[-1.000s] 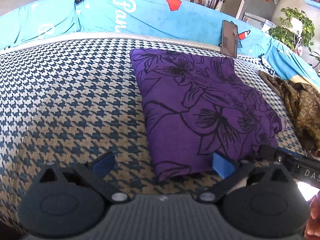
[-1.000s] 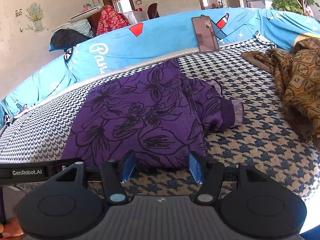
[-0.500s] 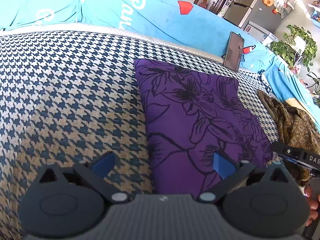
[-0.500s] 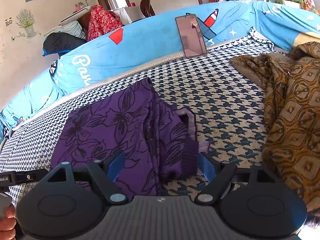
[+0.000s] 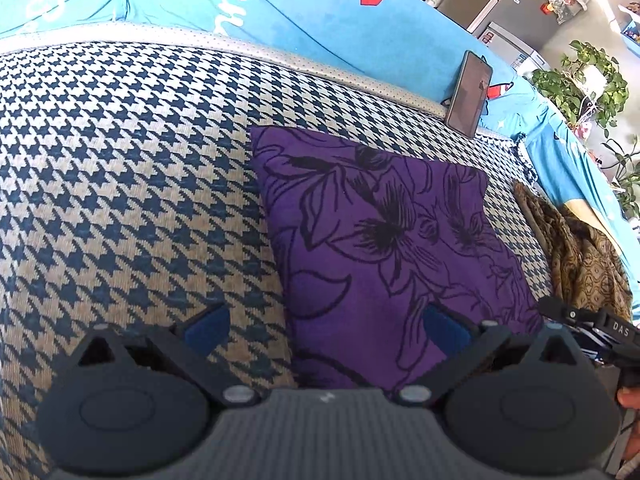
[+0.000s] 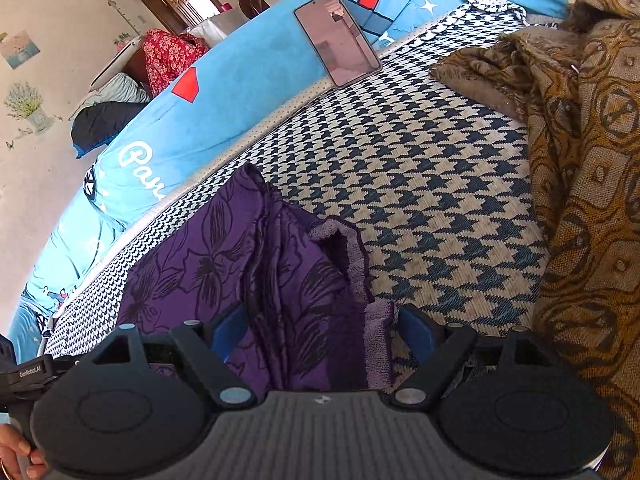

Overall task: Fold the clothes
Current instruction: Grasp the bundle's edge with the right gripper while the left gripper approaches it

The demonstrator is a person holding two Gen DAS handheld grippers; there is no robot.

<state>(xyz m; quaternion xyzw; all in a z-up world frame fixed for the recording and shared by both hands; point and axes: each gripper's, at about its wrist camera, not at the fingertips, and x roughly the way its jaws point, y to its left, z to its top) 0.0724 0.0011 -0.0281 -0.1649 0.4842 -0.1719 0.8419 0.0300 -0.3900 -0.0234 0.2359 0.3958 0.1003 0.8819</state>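
Right hand-held gripper [image 6: 316,332] jaws opening, purple floral garment [image 5: 384,248] loose between them; left hand-held gripper [image 5: 326,326] wide open over its edge, gripping nothing

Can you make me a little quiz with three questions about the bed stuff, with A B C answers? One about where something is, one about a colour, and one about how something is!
1. Where is the phone?
A. Leaning against the blue cushion
B. Lying flat on the purple cloth
C. Tucked under the brown cloth

2. What colour is the flowered cloth in the middle?
A. Green with white flowers
B. Purple with black flowers
C. Plain yellow

3. How is the brown cloth?
A. Folded into a neat square
C. Hanging on a hook
B. Lying in a loose, rumpled heap

Answers:
1. A, the phone stands propped at the back edge of the checked cover, resting on the blue cushion.
2. B, black flower outlines run all over the purple cloth.
3. B, it is bunched and wrinkled on the right side, with no straight edges.
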